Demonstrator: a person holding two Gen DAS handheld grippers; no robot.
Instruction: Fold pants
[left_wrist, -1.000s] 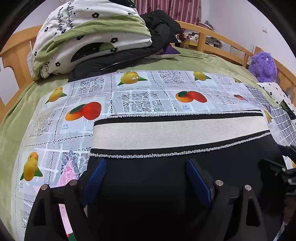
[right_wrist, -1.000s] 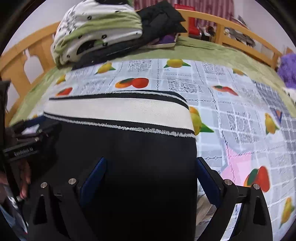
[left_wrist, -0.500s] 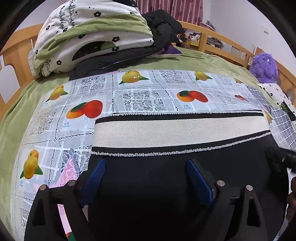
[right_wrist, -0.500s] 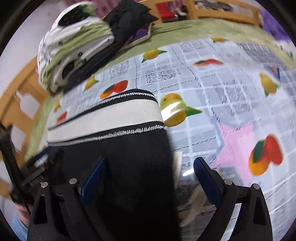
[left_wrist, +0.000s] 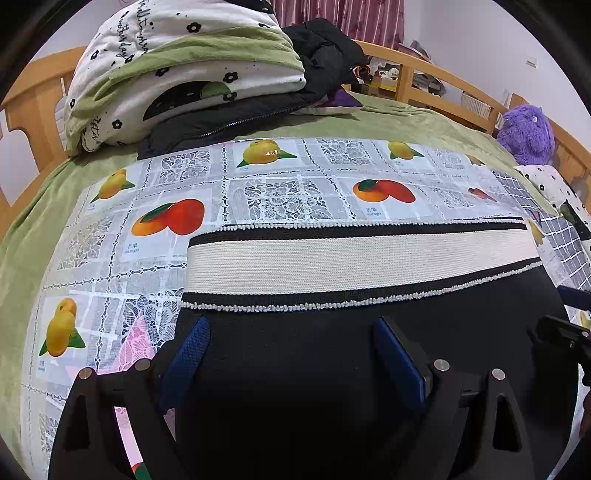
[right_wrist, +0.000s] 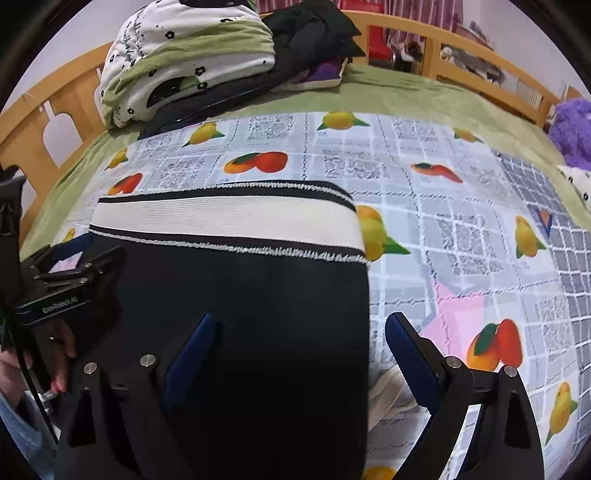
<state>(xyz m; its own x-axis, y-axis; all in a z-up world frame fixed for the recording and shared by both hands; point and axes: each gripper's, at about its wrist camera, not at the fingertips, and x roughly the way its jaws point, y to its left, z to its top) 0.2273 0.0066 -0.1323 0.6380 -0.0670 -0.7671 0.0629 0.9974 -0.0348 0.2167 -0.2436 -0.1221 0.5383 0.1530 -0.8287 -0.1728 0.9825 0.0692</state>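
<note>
L gripper (left_wrist: 291, 354): jaws spread wide, blue pads (left_wrist: 186, 356) apart w/ nothing pinched; black pants (left_wrist: 332, 369) lie flat under and between them, but whether the pads touch the cloth can't be told. R gripper (right_wrist: 299, 354): jaws also wide open; one blue pad over the black fabric, the other past the pants' right edge over the tablecloth (right_wrist: 461, 221); nothing gripped.

Pants sit near edge of the bed, on the fruit-print cloth; waistband (left_wrist: 354, 262) faces away from the cameras, cream ribbed band w/ black stripes and white stitched trim top & bottom. In R view, the L tool's body shows at left w/ white lettering, approx "GenRobot.AI", blurred, not sure; a person's hand (right_wrist: 55, 354) holds it, a light blue sleeve below.

Tablecloth: grey-white lace-pattern squares w/ oranges, mangoes, lemons; tiny captions under the fruit, too small to read; a pink patch near the L gripper's left finger. It lies over a green blanket (left_wrist: 22, 236).

Further back: folded quilt (left_wrist: 177, 70), white w/ black flowers & green trim, cursive script on it, partly legible, "yesterday"-like word; it rests on a black zip jacket (left_wrist: 229, 118). Purple plush toy (left_wrist: 526, 133) at far right by the wooden bed rail (left_wrist: 424, 74); reddish curtain (left_wrist: 343, 18) behind.
</note>
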